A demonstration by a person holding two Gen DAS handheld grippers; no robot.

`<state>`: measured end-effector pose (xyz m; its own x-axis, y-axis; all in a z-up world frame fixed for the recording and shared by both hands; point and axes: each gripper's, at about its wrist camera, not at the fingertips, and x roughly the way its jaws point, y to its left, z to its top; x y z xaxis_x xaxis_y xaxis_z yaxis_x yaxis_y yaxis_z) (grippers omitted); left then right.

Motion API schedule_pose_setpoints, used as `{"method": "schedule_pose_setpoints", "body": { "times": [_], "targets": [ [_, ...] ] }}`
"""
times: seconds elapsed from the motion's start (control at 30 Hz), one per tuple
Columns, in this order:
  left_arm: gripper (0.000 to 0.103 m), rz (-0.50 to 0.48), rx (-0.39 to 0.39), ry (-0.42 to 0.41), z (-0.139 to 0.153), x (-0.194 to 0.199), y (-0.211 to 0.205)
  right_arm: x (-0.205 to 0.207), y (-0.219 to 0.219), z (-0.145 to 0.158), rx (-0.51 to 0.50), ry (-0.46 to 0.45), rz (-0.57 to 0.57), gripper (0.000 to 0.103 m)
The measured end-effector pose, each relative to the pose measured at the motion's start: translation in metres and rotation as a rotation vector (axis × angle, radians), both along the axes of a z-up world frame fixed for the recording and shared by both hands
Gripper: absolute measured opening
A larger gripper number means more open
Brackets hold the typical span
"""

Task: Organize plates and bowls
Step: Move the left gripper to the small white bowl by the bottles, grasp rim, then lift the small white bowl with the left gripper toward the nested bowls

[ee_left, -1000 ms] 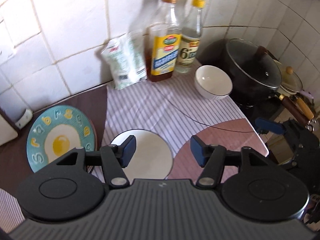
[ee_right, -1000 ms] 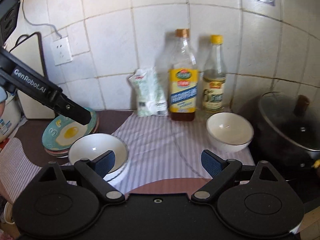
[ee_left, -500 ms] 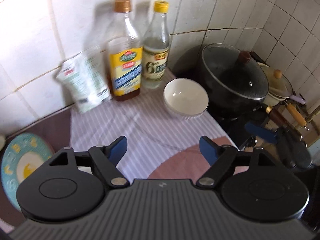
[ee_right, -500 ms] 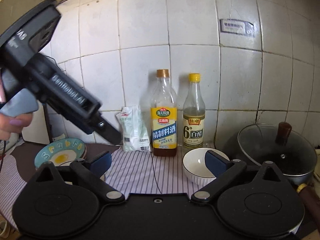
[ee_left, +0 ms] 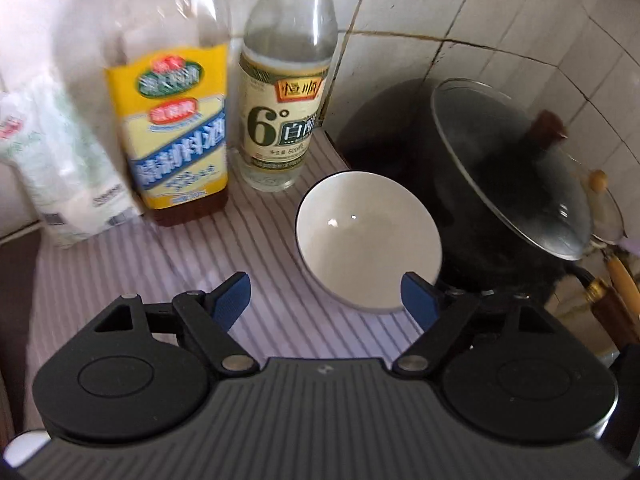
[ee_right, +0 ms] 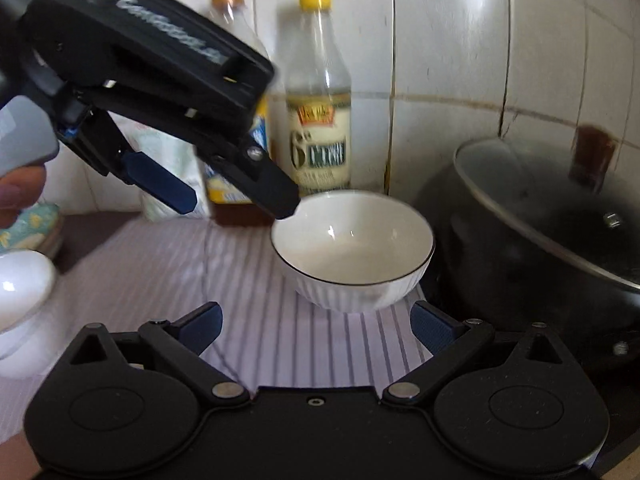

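Both grippers have swung from the egg plate toward the white bowl beside the pot. The left gripper and right gripper hang just short of it, tongs apart, empty. This bowl looks next to gather.

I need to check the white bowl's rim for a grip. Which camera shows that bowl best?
The right wrist view: the white bowl shows whole, rim and ribbed side. The left wrist view shows the bowl from above, its near edge behind a fingertip.
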<state>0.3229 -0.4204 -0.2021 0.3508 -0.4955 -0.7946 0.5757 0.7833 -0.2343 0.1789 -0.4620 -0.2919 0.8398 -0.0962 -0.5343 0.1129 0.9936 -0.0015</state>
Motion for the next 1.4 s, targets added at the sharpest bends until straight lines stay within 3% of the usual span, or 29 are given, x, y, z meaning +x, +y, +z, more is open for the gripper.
{"method": "schedule_pose_setpoints", "body": {
  "times": [0.13, 0.27, 0.33, 0.43, 0.53, 1.03, 1.23, 1.4],
  "targets": [
    [0.073, 0.026, 0.014, 0.01, -0.019, 0.014, -0.018, 0.027, -0.013, -0.012, 0.043, 0.041, -0.031, 0.101],
    [0.039, 0.063, -0.003, 0.099, -0.032, 0.03, -0.02, 0.044, -0.017, -0.016, 0.041, 0.059, -0.05, 0.1],
    [0.032, 0.085, -0.011, 0.137, -0.038, 0.038, -0.019, 0.05, -0.018, -0.016, 0.044, 0.058, -0.05, 0.098],
    [0.02, 0.116, 0.005, 0.116, -0.045, 0.045, -0.019, 0.055, -0.021, -0.017, 0.062, 0.057, -0.063, 0.098],
    [0.009, 0.122, -0.043, 0.158, -0.048, 0.049, -0.013, 0.058, -0.02, -0.019, 0.065, 0.056, -0.072, 0.096],
    [0.01, 0.042, 0.079, 0.071, 0.008, 0.0, 0.023, 0.02, 0.014, 0.011, 0.208, 0.032, -0.077, 0.092],
    [0.011, 0.025, 0.087, 0.05, 0.043, -0.028, 0.052, -0.004, 0.043, 0.04, 0.177, 0.007, -0.047, 0.092],
    [0.011, 0.019, 0.048, 0.056, 0.071, -0.049, 0.088, -0.024, 0.066, 0.067, 0.141, -0.002, -0.019, 0.092]
  ]
}}
